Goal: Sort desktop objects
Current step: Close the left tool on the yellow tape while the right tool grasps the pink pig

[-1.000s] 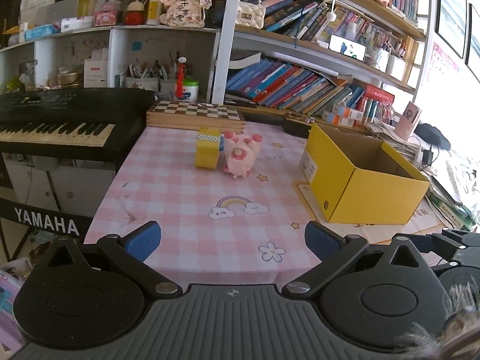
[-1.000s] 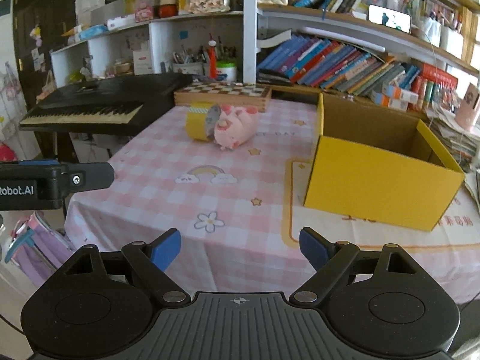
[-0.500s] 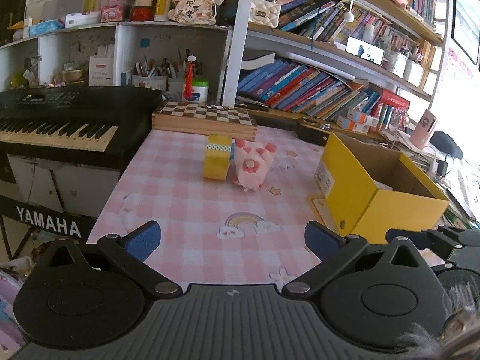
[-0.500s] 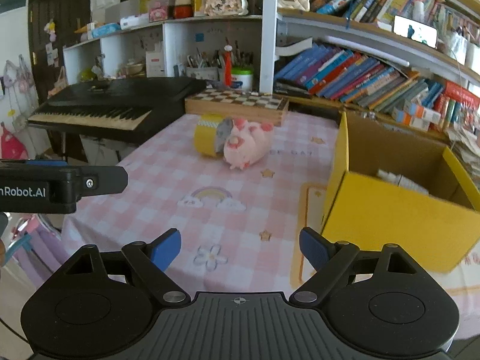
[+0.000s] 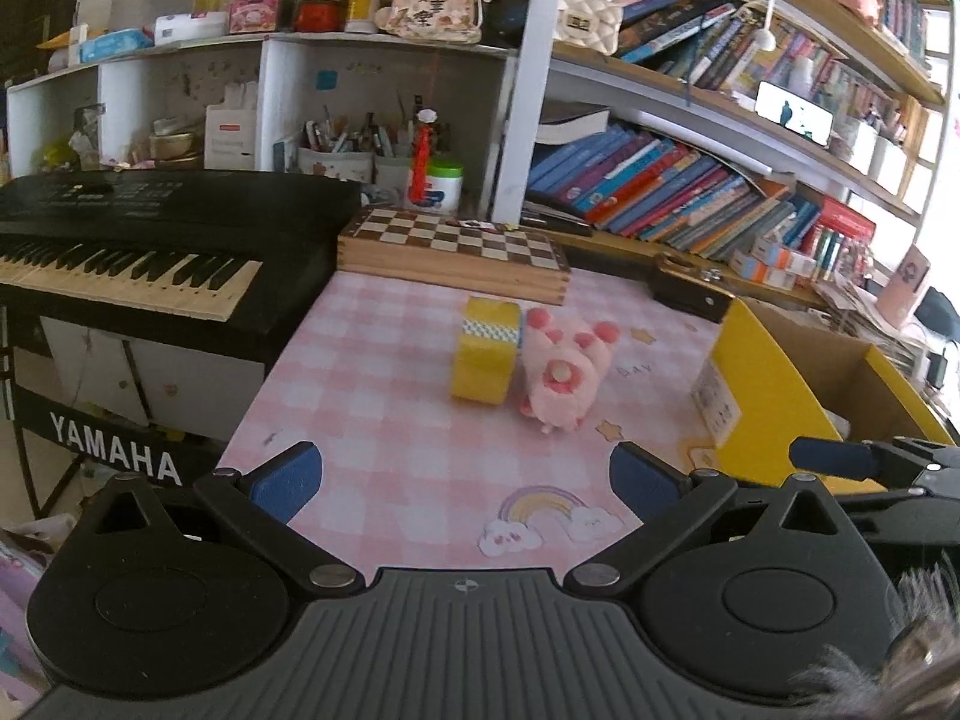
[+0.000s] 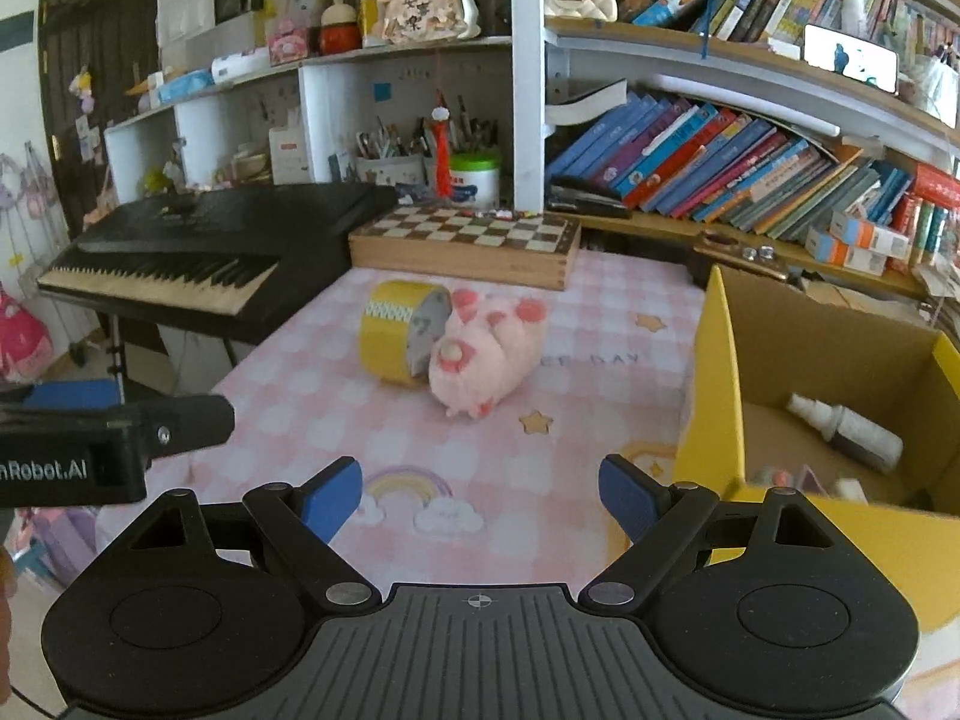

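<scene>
A pink plush pig (image 5: 561, 372) (image 6: 483, 351) lies on the pink checked tablecloth, touching a yellow tape roll (image 5: 485, 354) (image 6: 399, 330) on its left. Right of them stands an open yellow cardboard box (image 5: 762, 384) (image 6: 711, 414); a white bottle (image 6: 846, 423) and small items lie inside. My left gripper (image 5: 465, 477) is open and empty, short of the tape and pig. My right gripper (image 6: 480, 495) is open too, nothing between its blue pads, near the box's left wall. Each gripper shows at the edge of the other's view.
A wooden chessboard box (image 5: 453, 255) lies behind the toys. A black Yamaha keyboard (image 5: 132, 252) stands left of the table. Shelves packed with books (image 6: 720, 168), pen cups and trinkets rise behind.
Both grippers have moved forward toward the pig and tape, which appear larger and closer. The box interior now shows in the right wrist view. Both grippers' jaws stayed open.
</scene>
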Demonstrator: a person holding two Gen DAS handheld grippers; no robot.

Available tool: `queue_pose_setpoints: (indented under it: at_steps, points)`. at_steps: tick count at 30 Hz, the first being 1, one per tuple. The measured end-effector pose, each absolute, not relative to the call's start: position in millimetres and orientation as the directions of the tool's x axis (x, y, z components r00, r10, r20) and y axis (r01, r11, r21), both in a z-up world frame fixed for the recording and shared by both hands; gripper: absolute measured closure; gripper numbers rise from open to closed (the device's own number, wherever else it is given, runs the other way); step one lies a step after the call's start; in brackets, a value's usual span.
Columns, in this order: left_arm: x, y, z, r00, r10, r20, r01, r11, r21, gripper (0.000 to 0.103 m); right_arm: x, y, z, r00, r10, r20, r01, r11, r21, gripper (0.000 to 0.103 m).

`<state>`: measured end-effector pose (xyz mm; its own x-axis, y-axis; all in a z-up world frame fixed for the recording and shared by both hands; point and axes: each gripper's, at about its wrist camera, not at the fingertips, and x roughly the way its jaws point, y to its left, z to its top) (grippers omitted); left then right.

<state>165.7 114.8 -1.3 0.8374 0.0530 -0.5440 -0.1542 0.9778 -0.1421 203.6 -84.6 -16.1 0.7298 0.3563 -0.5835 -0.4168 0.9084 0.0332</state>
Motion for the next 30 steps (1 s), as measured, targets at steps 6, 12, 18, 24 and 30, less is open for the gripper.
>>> queue_pose_setpoints:
  at_steps: [6, 12, 18, 24, 30]
  points:
    - [187.7, 120.0, -1.3, 0.837, 0.066, -0.543, -0.164, 0.977, -0.134, 0.0, 234.8, -83.3, -10.8, 0.743, 0.358, -0.566, -0.386, 0.919, 0.074, 0.014]
    - [205.7, 122.7, 1.7, 0.843, 0.083, -0.531, -0.175, 0.977, -0.125, 0.0, 262.9, -81.4, -11.3, 0.728, 0.37, -0.577, -0.382, 0.918, 0.107, 0.014]
    - [221.1, 125.9, -1.7, 0.838, 0.084, -0.54, -0.184, 0.974, -0.134, 0.0, 285.3, -75.3, -15.7, 0.701, 0.386, -0.599, -0.394, 0.911, 0.125, 0.014]
    - [241.9, 131.5, 3.8, 0.851, 0.077, -0.519, -0.182, 0.971, -0.156, 0.0, 303.6, -73.5, -20.7, 0.688, 0.382, -0.617, -0.388, 0.912, 0.132, 0.014]
    - [285.4, 133.6, -11.1, 0.818, -0.011, -0.576, -0.124, 0.973, -0.195, 0.003, 316.8, -81.1, -15.5, 0.732, 0.352, -0.584, -0.351, 0.929, 0.12, 0.014]
